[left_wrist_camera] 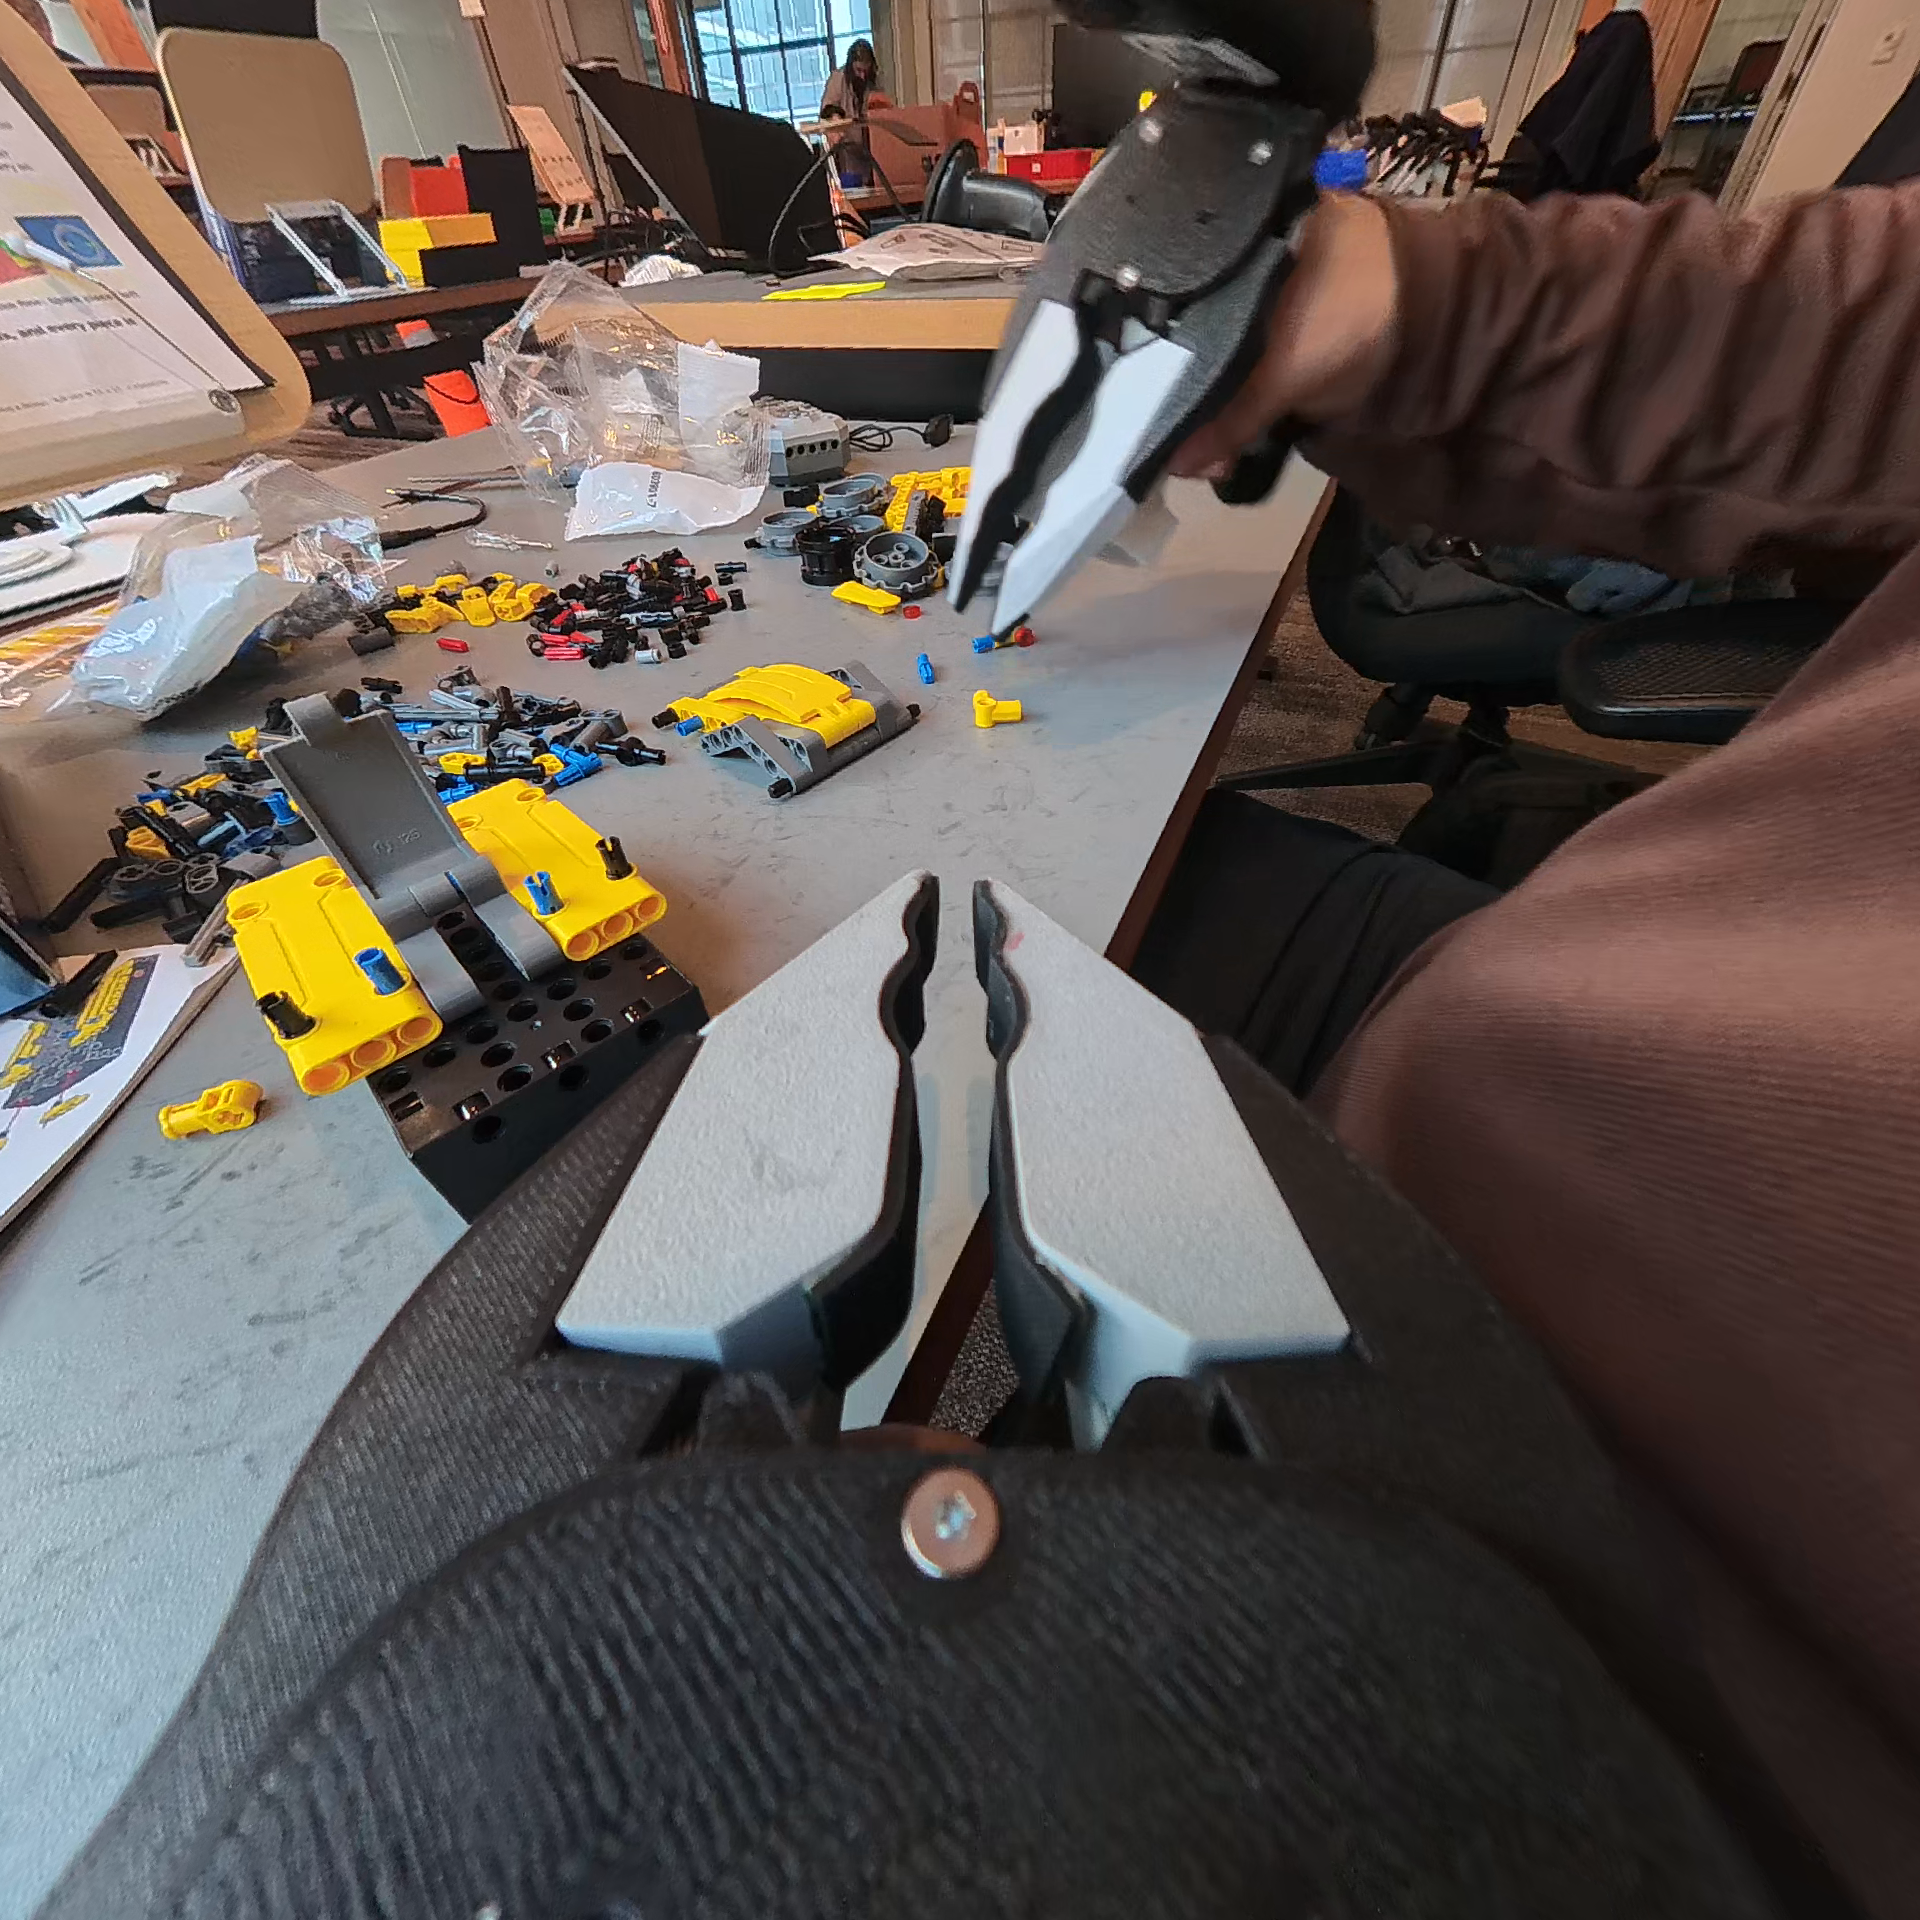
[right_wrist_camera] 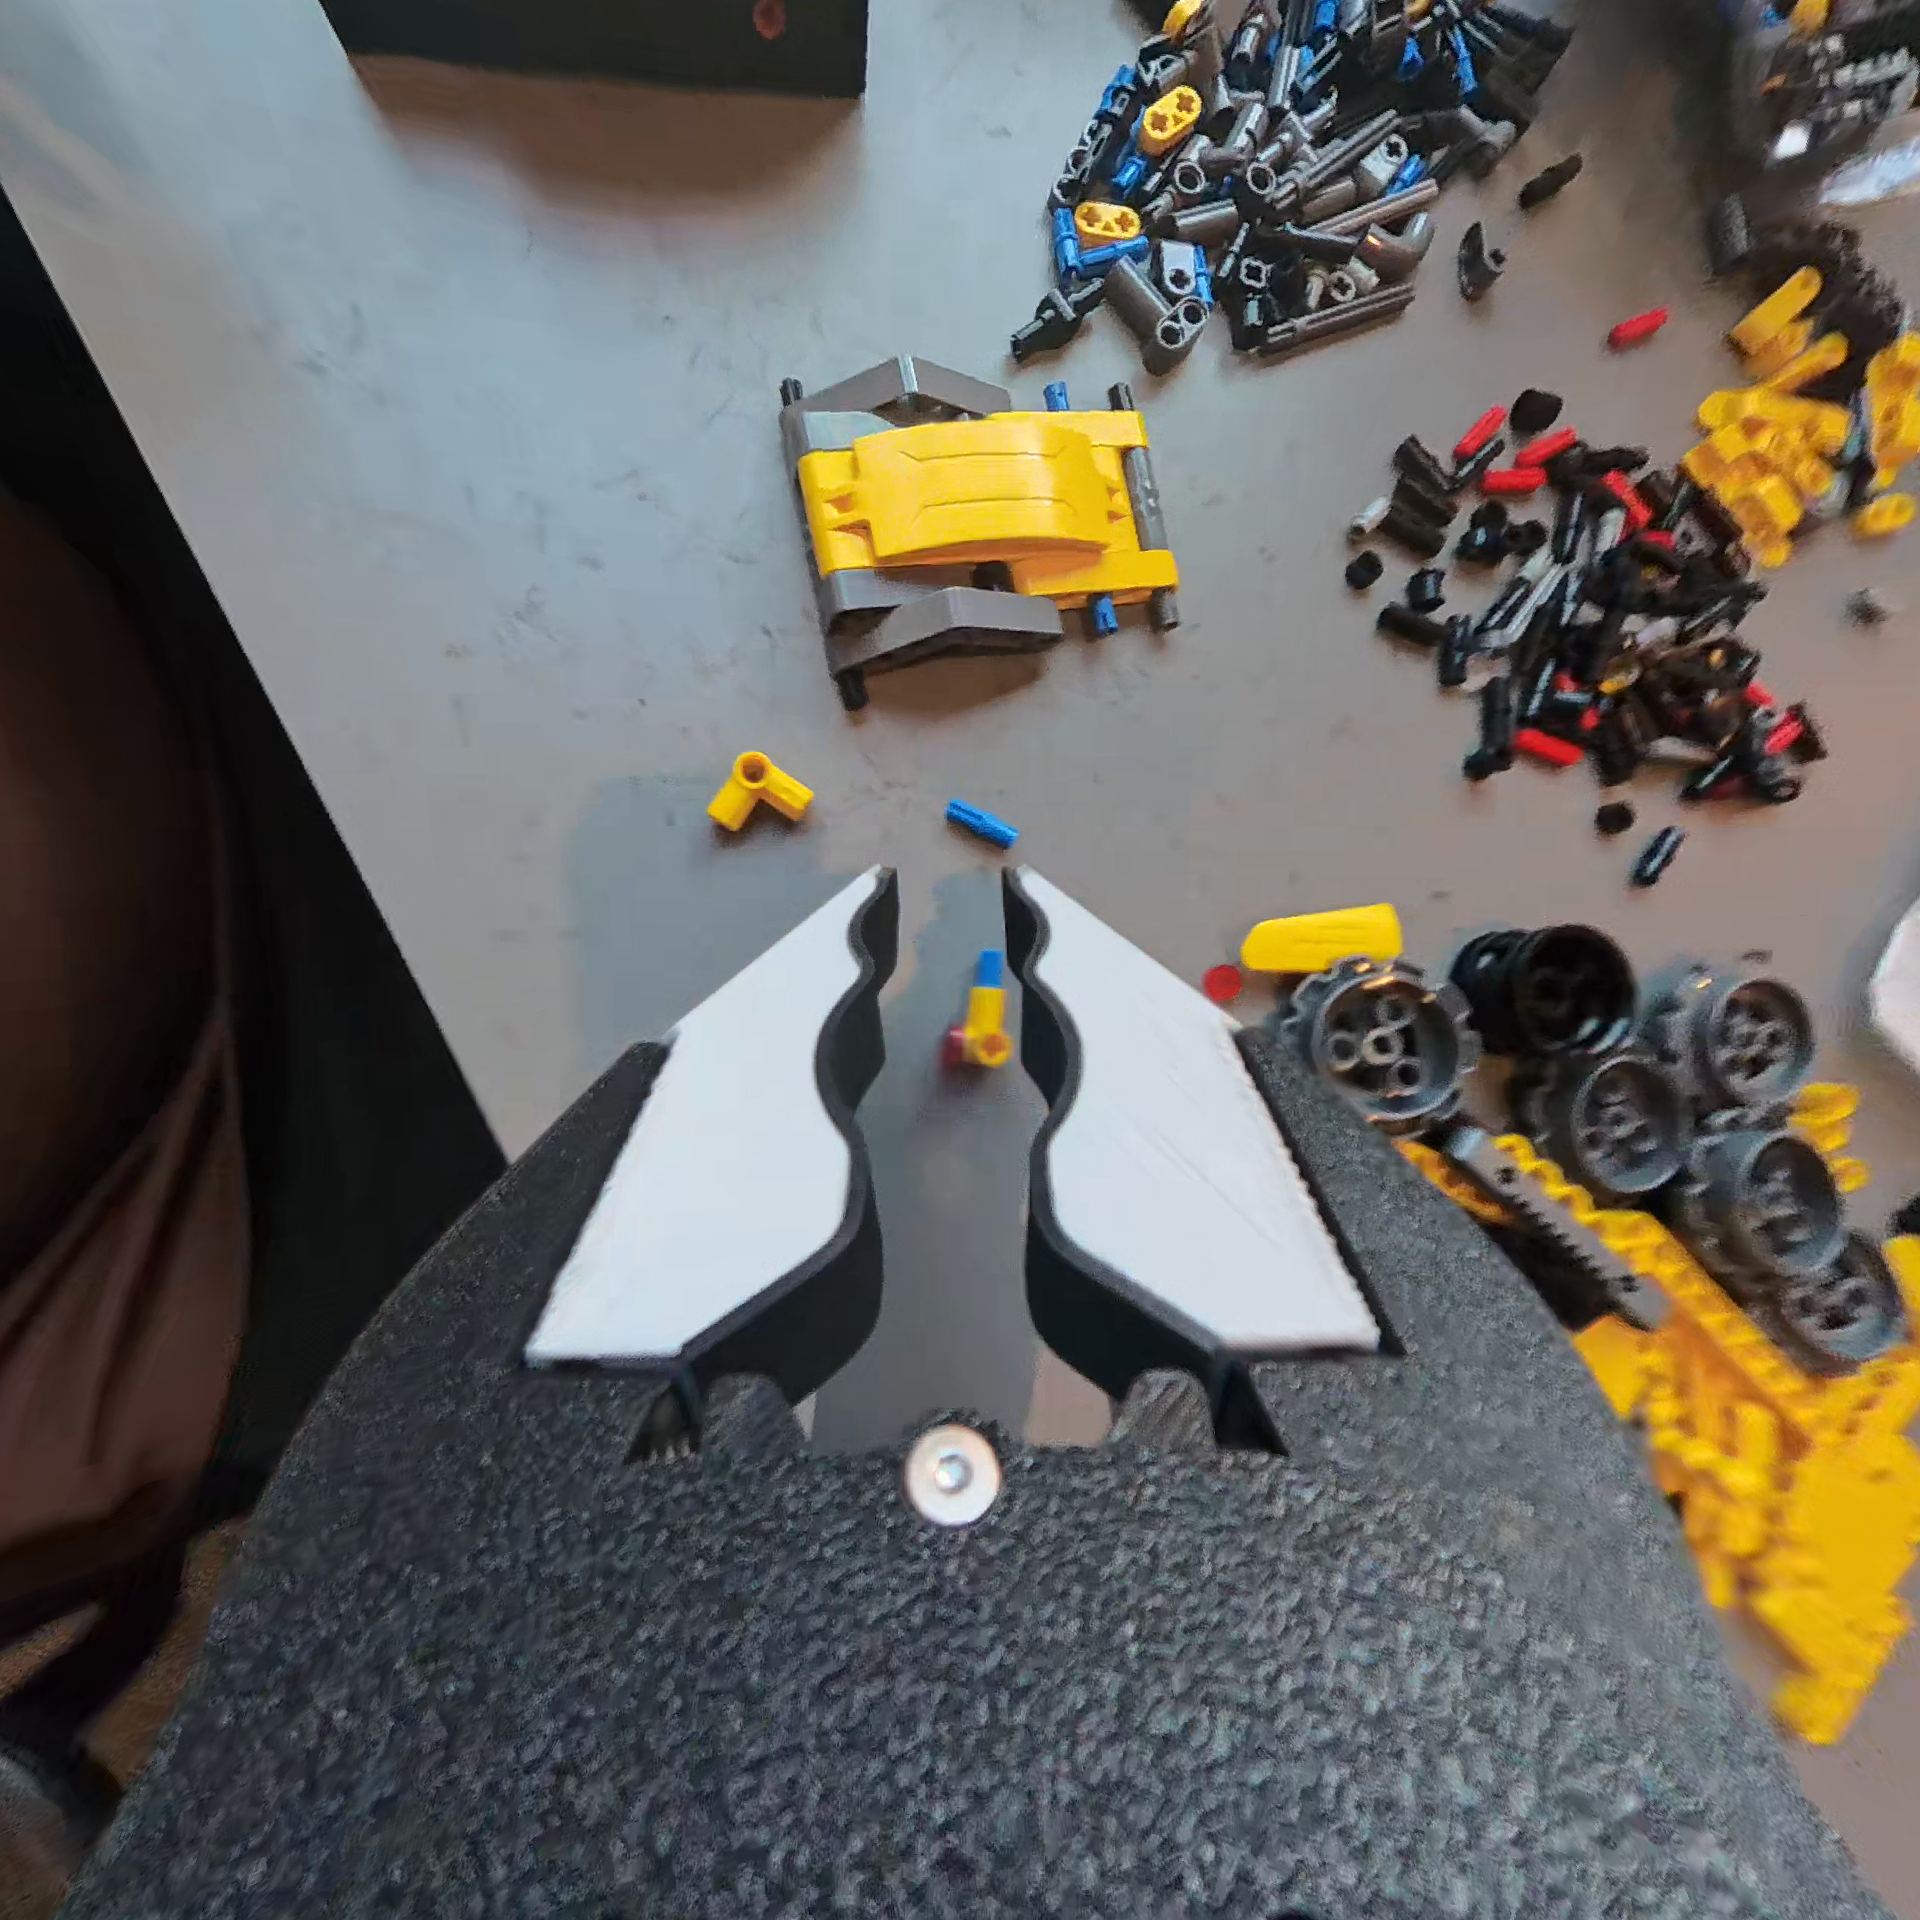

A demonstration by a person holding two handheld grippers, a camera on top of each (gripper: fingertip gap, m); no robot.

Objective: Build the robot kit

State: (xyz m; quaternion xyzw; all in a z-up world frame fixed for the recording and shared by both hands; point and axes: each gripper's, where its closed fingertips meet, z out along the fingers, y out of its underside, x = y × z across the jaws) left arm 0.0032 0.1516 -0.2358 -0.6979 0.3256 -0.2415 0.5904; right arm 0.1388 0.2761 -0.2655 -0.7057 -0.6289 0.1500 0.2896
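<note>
My right gripper [right_wrist_camera: 951, 883] is open and points down at the grey table [right_wrist_camera: 468, 468]. A small yellow, blue and red connector piece [right_wrist_camera: 982, 1013] lies on the table between its fingers, untouched. In the left wrist view the right gripper [left_wrist_camera: 982, 615] hovers with its tips just above that piece [left_wrist_camera: 1003, 638]. My left gripper [left_wrist_camera: 956, 891] is low over the table's near edge; its jaws stand a narrow gap apart and hold nothing. A yellow and grey brick assembly [right_wrist_camera: 977, 509] lies beyond the right gripper, with a yellow angle connector [right_wrist_camera: 756, 792] and a blue pin [right_wrist_camera: 981, 821] closer.
Grey gear wheels [right_wrist_camera: 1621, 1091] and yellow beams lie to the right. Piles of black, red and blue pins [right_wrist_camera: 1590, 623] lie further out. A black base with yellow panels [left_wrist_camera: 520, 1029], a booklet [left_wrist_camera: 73, 1049] and plastic bags [left_wrist_camera: 613, 384] sit left. The table edge [left_wrist_camera: 1195, 790] runs right. My hands' fingertips stand some 20 cm from each other.
</note>
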